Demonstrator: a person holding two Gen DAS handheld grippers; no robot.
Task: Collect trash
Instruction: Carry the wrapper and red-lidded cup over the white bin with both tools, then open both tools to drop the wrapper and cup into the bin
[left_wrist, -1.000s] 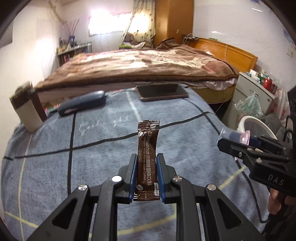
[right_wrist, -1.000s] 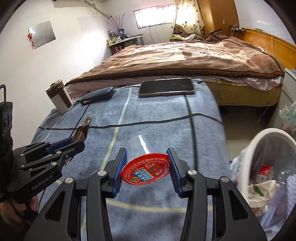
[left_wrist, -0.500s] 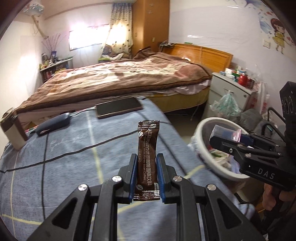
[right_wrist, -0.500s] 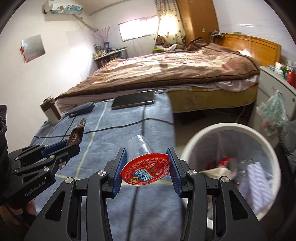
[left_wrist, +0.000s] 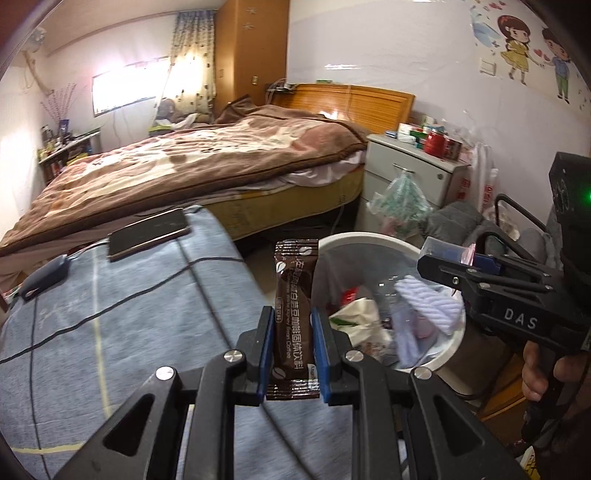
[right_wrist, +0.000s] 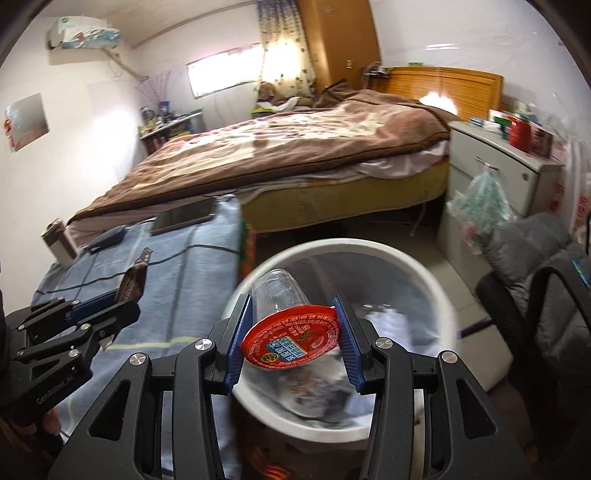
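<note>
Left gripper (left_wrist: 293, 354): jaws clamped on a brown coffee sachet (left_wrist: 295, 295), which stands upright between the pads, top end free. In the left view the sachet sits at the centre, with the white bin (left_wrist: 373, 240) just behind it toward 2 o'clock. It is not clearly over the opening; it looks level with the bin's near rim, at the edge of the blue-covered table (left_wrist: 110, 314).

Right gripper (right_wrist: 293, 343): jaws closed on a clear plastic cup (right_wrist: 277, 291) with a red foil lid (right_wrist: 291, 343), lid facing the camera, cup body pointing away. In the right view the cup hangs above the bin's mouth, dead centre. The left gripper shows at 8 o'clock in that view, sachet poking up from it.

Bin contents: crumpled paper, a white ribbed cloth or wrapper, something red. Already part full.

Further off on the table, 10 to 11 o'clock in the left view: a dark flat tablet (left_wrist: 147, 236) and a dark blue case (left_wrist: 44, 275). Neither reads as trash. A tan and brown carton (right_wrist: 59, 243) stands at the table's far corner in the right view; cannot tell if it is rubbish.

Beyond: bed with brown blanket (left_wrist: 192, 162), white cabinet (left_wrist: 406, 173) at 1 o'clock.

Progress, as a judgement: both pieces picked and carried to the bin, neither released. Left to do: open over the bin, cup first since it is better placed, then the sachet. No other loose litter visible on the cover.
</note>
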